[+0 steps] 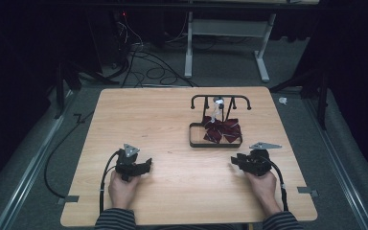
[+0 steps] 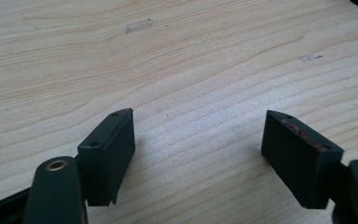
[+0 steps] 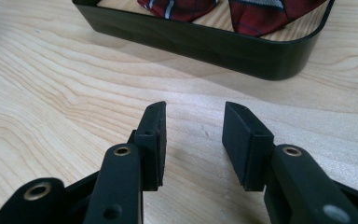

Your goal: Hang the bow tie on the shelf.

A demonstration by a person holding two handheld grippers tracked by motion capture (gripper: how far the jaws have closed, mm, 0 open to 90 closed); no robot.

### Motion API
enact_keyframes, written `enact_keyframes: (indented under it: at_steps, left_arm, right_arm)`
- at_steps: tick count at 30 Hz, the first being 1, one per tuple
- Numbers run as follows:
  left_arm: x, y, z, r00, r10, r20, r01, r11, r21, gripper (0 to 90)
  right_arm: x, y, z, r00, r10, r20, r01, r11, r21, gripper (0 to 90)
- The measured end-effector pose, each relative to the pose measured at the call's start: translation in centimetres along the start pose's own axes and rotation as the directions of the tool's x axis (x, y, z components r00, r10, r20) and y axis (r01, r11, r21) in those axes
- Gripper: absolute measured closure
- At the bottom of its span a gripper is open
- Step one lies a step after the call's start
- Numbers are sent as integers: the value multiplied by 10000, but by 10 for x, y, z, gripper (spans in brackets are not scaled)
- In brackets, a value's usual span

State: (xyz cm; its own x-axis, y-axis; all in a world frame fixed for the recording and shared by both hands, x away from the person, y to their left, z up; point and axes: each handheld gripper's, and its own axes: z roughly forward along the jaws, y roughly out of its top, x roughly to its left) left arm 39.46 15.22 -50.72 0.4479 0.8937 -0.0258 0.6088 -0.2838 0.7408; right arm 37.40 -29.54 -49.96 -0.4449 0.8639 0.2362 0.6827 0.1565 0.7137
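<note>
Wooden table (image 1: pixel 172 124) before me carries one black tray (image 1: pixel 215 142) holding one red bow tie (image 1: pixel 223 129), while my left gripper (image 1: pixel 146 165) and right gripper (image 1: pixel 234 160) both stand spread and empty.

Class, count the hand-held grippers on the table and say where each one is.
2. The left gripper rests on the wooden table near its front left; the right gripper rests near the front right, just short of the black tray.
</note>
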Motion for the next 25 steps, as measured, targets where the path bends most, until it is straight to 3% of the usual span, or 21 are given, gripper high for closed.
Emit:
enact_keyframes:
  at_steps: [4,12,13,14,15,16,17,20,25]
  left_arm:
    - [0,0,0,10000,1,7,-1,10000,3,262]
    - [0,0,0,10000,0,5,0,10000,0,263]
    - [0,0,0,10000,8,5,-8,10000,10,263]
    - [0,0,0,10000,8,5,-8,10000,10,262]
    - [0,0,0,10000,8,3,-8,10000,9,262]
    - [0,0,0,10000,8,3,-8,10000,9,263]
    - [0,0,0,10000,11,5,-11,10000,11,263]
    - [0,0,0,10000,18,1,-18,10000,15,263]
    - [0,0,0,10000,9,-3,-9,10000,7,263]
  right_arm:
    - [3,-1,1,9997,-153,200,154,9999,-59,601]
    - [11,-3,4,9929,-884,798,898,9959,-143,553]
    - [17,-4,5,9857,-1270,1104,1276,9918,17,529]
    - [17,-4,5,9857,-1270,1104,1276,9918,17,529]
    - [23,-4,7,9699,-1918,1502,1913,9814,181,504]
    - [23,-4,7,9699,-1918,1502,1913,9814,181,504]
    - [26,-5,7,9641,-2087,1643,2083,9779,199,499]
    - [24,-4,7,9699,-1875,1556,1867,9822,200,488]
    - [25,-5,7,9688,-1912,1579,1902,9815,219,482]
